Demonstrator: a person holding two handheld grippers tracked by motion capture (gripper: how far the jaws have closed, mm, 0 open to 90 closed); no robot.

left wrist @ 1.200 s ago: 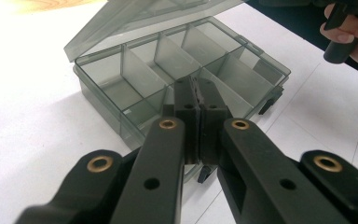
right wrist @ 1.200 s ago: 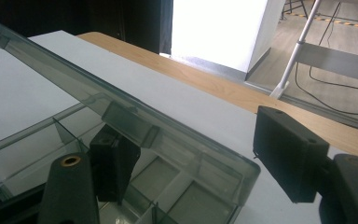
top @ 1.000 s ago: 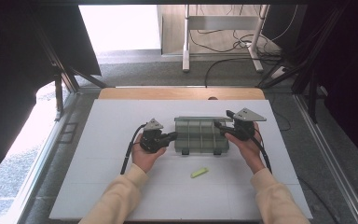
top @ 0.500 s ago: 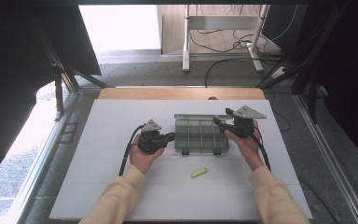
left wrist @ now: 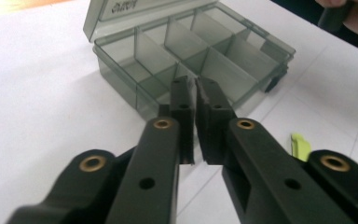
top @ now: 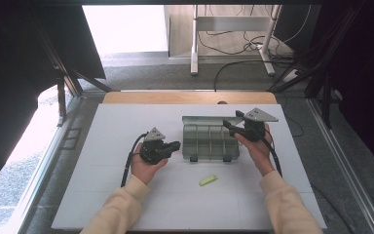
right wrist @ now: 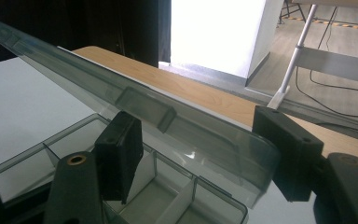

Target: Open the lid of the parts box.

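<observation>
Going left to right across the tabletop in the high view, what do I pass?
Left gripper in the person's left hand → open compartment box with its lid raised → right gripper at the box's right end. The yellow-green piece lies nearer, below the box, so it has no clear place in this order.

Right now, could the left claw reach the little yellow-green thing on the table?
Probably yes. The yellow-green piece lies alone on the white table, beside the left claw, with nothing between them. The open box sits farther back. Its jaws are nearly together, just starting to part, so they would have to open wider.
</observation>
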